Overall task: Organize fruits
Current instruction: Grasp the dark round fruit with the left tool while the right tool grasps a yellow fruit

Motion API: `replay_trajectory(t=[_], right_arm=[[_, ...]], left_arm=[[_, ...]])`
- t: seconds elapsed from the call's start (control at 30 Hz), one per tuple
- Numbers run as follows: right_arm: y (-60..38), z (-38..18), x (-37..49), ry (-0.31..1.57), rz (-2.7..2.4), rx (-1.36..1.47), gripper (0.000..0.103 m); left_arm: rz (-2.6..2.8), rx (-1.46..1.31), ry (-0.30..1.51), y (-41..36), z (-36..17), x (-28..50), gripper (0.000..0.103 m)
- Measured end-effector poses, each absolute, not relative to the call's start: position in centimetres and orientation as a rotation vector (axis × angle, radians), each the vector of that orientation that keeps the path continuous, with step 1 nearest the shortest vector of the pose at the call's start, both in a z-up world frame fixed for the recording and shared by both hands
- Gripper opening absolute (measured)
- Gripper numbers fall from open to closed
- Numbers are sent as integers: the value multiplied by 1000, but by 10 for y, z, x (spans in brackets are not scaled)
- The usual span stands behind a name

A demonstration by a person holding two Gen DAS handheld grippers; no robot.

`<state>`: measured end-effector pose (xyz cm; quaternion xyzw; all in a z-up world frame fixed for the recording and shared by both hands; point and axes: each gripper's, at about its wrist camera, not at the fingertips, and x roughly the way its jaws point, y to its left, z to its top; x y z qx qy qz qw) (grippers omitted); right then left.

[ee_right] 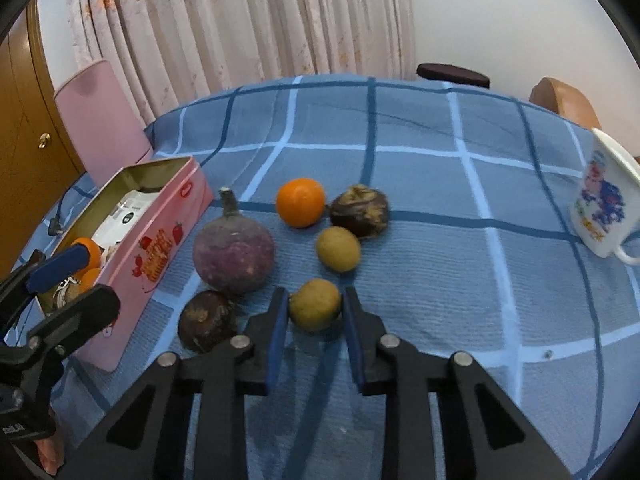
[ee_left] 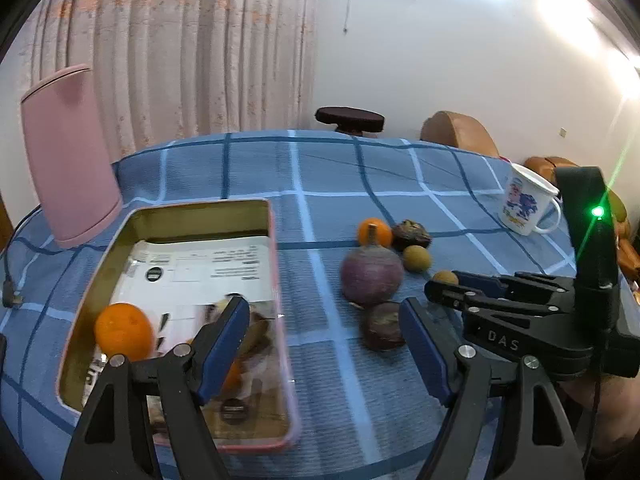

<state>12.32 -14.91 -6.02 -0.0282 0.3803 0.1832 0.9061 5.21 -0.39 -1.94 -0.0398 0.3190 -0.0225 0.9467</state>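
My right gripper [ee_right: 316, 307] is shut on a small yellow-brown fruit [ee_right: 315, 304] lying on the blue checked cloth; the left wrist view shows that fruit [ee_left: 445, 277] at its tips. Around it lie a second small fruit [ee_right: 338, 249], an orange [ee_right: 301, 202], a big purple stemmed fruit [ee_right: 233, 258] and two dark round fruits [ee_right: 359, 210] [ee_right: 206, 320]. My left gripper [ee_left: 324, 336] hangs open and holds nothing, over the right rim of the pink tin [ee_left: 276, 280]. An orange [ee_left: 124, 332] and other fruit lie inside the tin on printed paper.
A white printed mug [ee_right: 604, 208] stands at the right of the cloth. A tall pink container [ee_left: 68, 156] stands behind the tin, and a cable plug [ee_left: 10, 296] lies at the far left. A dark stool [ee_left: 350, 118] and a brown chair [ee_left: 460, 132] stand beyond the far edge.
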Motion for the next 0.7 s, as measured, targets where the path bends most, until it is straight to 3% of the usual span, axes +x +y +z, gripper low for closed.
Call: replay_trajectory(t=[0.4,0.47,0.53,0.7], right_arm=[[-174,-54,111,740,362,-7,30],[-176,-54,112,740,364,8,30],[-179,-54,111,736,364,18,30],[-180,-53,111,736,365,29,30]], left_arm=[[-85,31,693,-49,-28,67,78],[-89,27,729,-50,-34,74,75],[-90,10,763,-49,-39,80,62],[-79,33,778,-52,-43,83,61]])
